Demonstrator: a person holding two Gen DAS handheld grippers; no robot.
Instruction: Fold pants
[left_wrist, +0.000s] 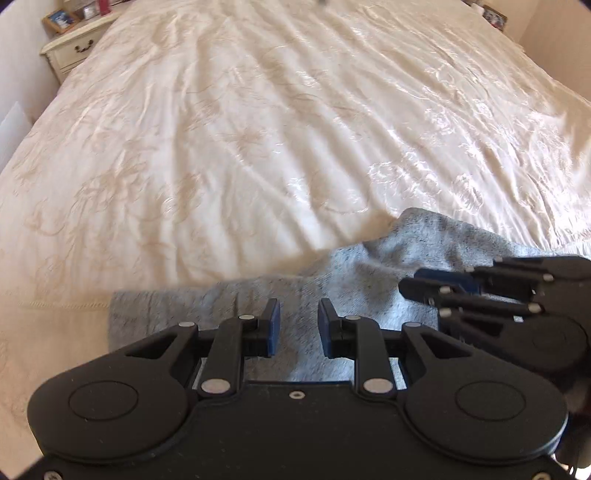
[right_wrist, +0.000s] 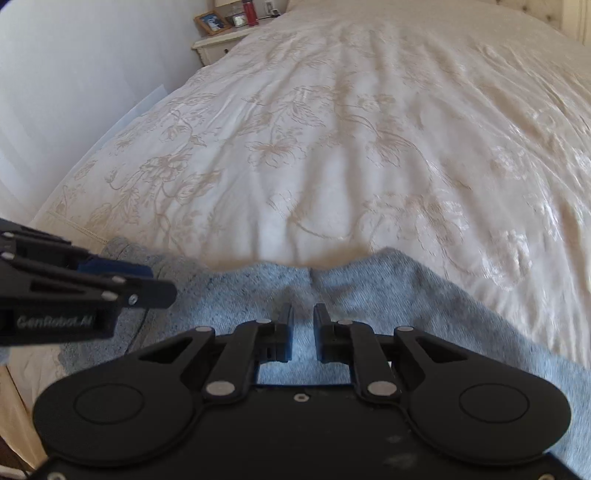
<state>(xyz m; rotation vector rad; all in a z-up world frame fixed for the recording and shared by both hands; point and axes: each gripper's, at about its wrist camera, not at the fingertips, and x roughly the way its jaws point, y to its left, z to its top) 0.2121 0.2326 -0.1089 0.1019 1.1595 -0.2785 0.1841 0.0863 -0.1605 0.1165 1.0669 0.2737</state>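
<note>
Light grey-blue pants (left_wrist: 354, 273) lie on the near part of a bed, also in the right wrist view (right_wrist: 369, 291). My left gripper (left_wrist: 298, 325) is open, just above the pants' near left part, nothing between its fingers. My right gripper (right_wrist: 303, 328) is open with a narrow gap, low over the pants' middle seam, empty. The right gripper shows from the side in the left wrist view (left_wrist: 424, 288), the left one in the right wrist view (right_wrist: 155, 284). The pants' near end is hidden under the grippers.
A cream embroidered bedspread (left_wrist: 258, 147) covers the wide bed beyond the pants. A cream nightstand (left_wrist: 70, 51) with framed photos stands at the far left by the wall. The bed's left edge (right_wrist: 74, 184) drops off beside a white wall.
</note>
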